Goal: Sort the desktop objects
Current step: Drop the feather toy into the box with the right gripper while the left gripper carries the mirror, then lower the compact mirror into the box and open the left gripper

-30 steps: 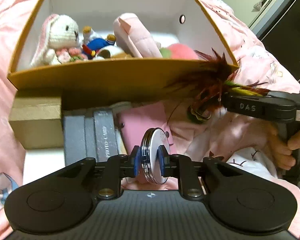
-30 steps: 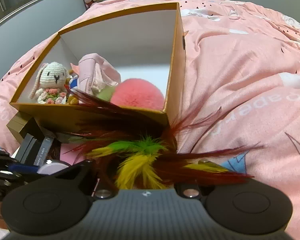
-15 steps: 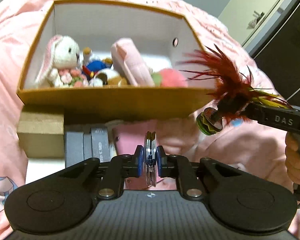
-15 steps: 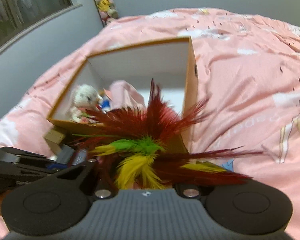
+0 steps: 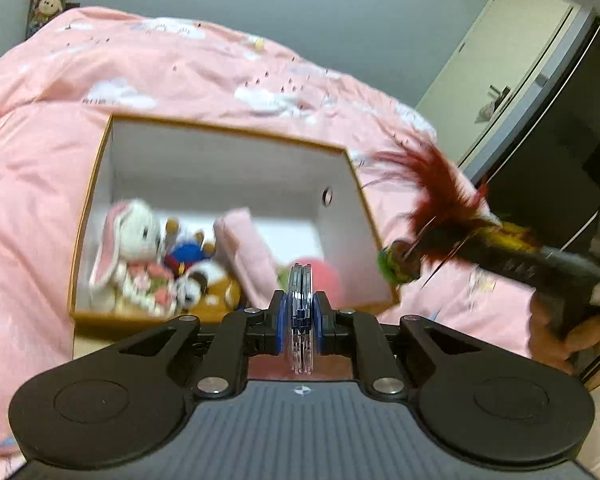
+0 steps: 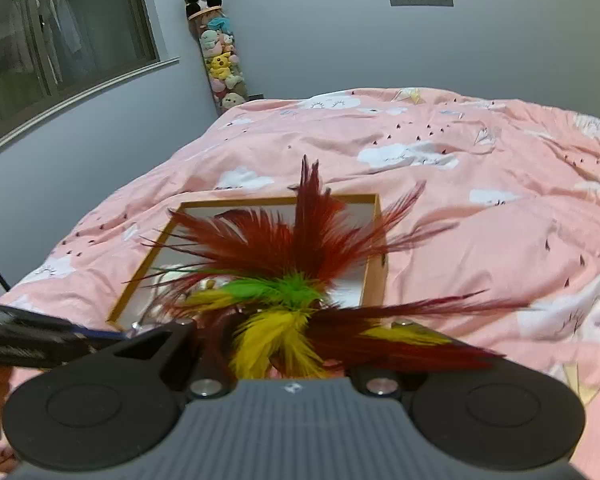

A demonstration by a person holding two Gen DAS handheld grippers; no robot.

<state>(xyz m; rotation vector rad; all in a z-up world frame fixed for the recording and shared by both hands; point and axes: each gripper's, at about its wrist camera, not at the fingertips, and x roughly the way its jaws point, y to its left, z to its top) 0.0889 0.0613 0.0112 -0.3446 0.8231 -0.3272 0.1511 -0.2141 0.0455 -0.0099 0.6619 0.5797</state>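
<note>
The box [image 5: 100, 208] sits open on the pink bed [image 5: 36, 168], with a white rabbit toy [image 5: 128, 248] at its left end, a small blue toy [image 5: 186, 252] beside it, then a pink pouch [image 5: 248, 252] and a pink ball [image 5: 326, 276]. Your left tool [image 5: 299, 316] is clamped tight on a round silver tin [image 5: 300, 304] held on edge above the box's near wall. Your right tool [image 6: 284, 360] grips a feather toy [image 6: 288, 248], its red plumes fanning over the box's right side.
</note>
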